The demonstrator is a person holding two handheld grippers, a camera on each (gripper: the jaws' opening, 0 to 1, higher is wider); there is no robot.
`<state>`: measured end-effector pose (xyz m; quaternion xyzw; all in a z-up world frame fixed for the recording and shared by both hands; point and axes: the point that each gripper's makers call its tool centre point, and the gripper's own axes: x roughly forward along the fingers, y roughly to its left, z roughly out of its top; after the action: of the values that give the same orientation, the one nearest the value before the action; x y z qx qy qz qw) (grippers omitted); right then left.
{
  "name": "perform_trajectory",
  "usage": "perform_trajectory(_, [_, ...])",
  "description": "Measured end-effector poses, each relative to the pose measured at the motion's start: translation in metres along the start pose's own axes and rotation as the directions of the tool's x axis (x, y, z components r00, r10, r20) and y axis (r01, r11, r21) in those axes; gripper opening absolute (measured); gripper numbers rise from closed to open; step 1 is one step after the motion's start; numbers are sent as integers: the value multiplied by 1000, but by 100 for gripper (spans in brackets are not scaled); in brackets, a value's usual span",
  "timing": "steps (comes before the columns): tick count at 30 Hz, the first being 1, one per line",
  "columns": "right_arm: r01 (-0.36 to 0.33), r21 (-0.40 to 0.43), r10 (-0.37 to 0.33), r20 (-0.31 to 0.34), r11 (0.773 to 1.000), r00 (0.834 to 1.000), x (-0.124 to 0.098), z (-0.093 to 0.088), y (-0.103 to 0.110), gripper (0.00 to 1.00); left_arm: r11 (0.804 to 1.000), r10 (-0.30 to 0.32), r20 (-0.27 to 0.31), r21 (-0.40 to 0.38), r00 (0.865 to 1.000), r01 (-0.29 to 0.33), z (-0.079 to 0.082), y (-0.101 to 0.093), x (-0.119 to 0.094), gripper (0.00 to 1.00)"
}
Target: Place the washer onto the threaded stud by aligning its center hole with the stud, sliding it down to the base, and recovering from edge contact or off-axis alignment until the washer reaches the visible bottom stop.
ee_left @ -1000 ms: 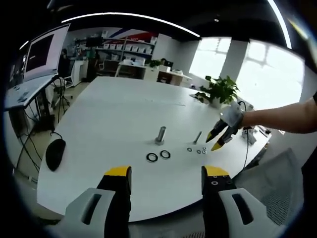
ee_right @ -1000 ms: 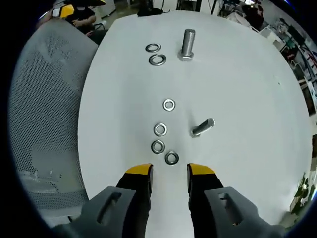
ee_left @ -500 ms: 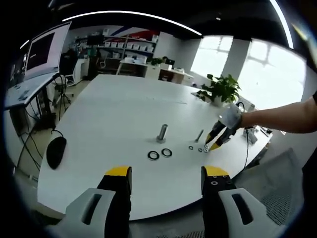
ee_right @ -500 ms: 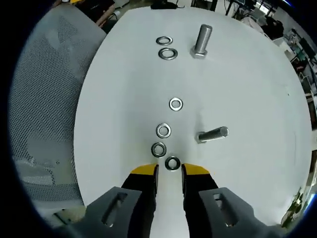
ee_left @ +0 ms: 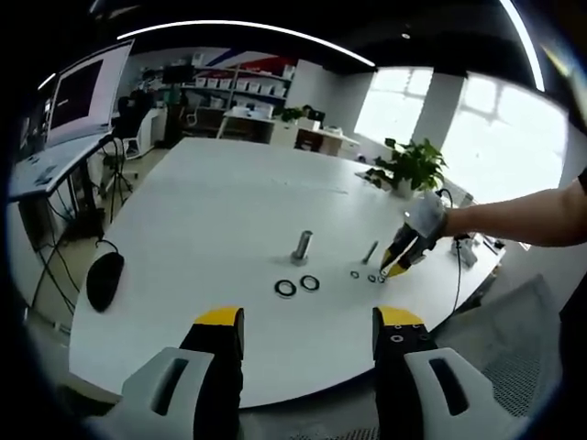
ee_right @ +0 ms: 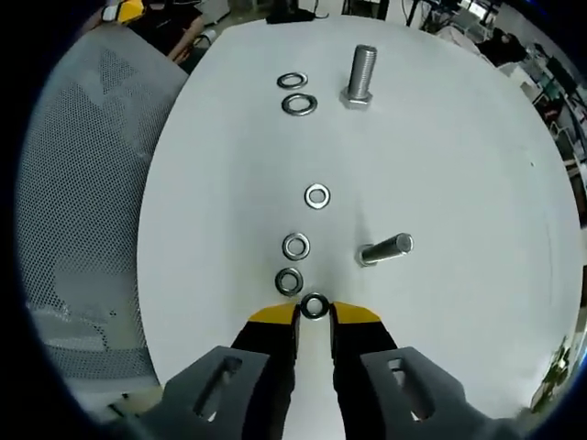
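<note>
The threaded stud [ee_right: 359,73] stands upright on its head on the white table [ee_right: 459,165], far ahead of my right gripper [ee_right: 315,314]. A small washer [ee_right: 315,306] lies flat on the table between the right gripper's yellow fingertips [ee_right: 273,316], and the jaws are closed in against its edges. Three more small washers [ee_right: 295,246] trail toward the stud. Two larger washers [ee_right: 299,104] lie left of the stud. In the left gripper view the stud [ee_left: 301,247] stands mid-table, the right gripper [ee_left: 393,269] points down at the small washers, and my left gripper [ee_left: 310,321] hangs open, well back from the table.
A second bolt [ee_right: 385,249] lies on its side right of the small washers. A mesh chair [ee_right: 83,183] stands off the table's left edge. A black mouse [ee_left: 102,282], a monitor [ee_left: 83,92] and a potted plant [ee_left: 406,168] sit around the table's edges.
My right gripper has moved forward to the nearest small washer and its jaws have narrowed around it. The left gripper has held still and open.
</note>
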<state>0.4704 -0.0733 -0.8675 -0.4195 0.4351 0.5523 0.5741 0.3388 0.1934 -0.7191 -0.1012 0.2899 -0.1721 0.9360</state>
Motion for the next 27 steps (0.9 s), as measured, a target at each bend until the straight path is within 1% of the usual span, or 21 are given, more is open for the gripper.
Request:
perform_trajectory(3, [2, 20, -2, -7, 1000, 1000, 0, 0, 1, 15, 1000, -1, 0, 1, 1000, 1, 0, 0, 0, 55])
perform_trajectory(8, [0, 33, -1, 16, 999, 1000, -8, 7, 1, 15, 1000, -1, 2, 3, 1000, 1, 0, 0, 0, 55])
perform_trajectory(9, [-1, 33, 0, 11, 999, 1000, -9, 8, 0, 14, 1000, -1, 2, 4, 1000, 1, 0, 0, 0, 55])
perform_trajectory(10, [8, 25, -7, -15, 1000, 1000, -11, 5, -2, 14, 1000, -2, 3, 4, 1000, 2, 1, 0, 0, 55])
perform_trajectory(11, [10, 17, -9, -14, 1000, 1000, -13, 6, -2, 14, 1000, -2, 3, 5, 1000, 2, 1, 0, 0, 55])
perform_trajectory(14, [11, 34, -11, 5, 999, 1000, -21, 9, -3, 14, 1000, -4, -1, 9, 1000, 4, 0, -1, 0, 55])
perform_trajectory(21, [18, 41, -19, 5, 999, 1000, -33, 11, 0, 14, 1000, -4, 4, 9, 1000, 4, 0, -1, 0, 55])
perform_trajectory(26, [43, 47, -44, 19, 998, 999, -48, 15, -2, 14, 1000, -6, 5, 10, 1000, 6, 0, -1, 0, 55])
perform_trajectory(27, [54, 50, -56, 35, 997, 998, -52, 17, -2, 14, 1000, -6, 5, 9, 1000, 6, 0, -1, 0, 55])
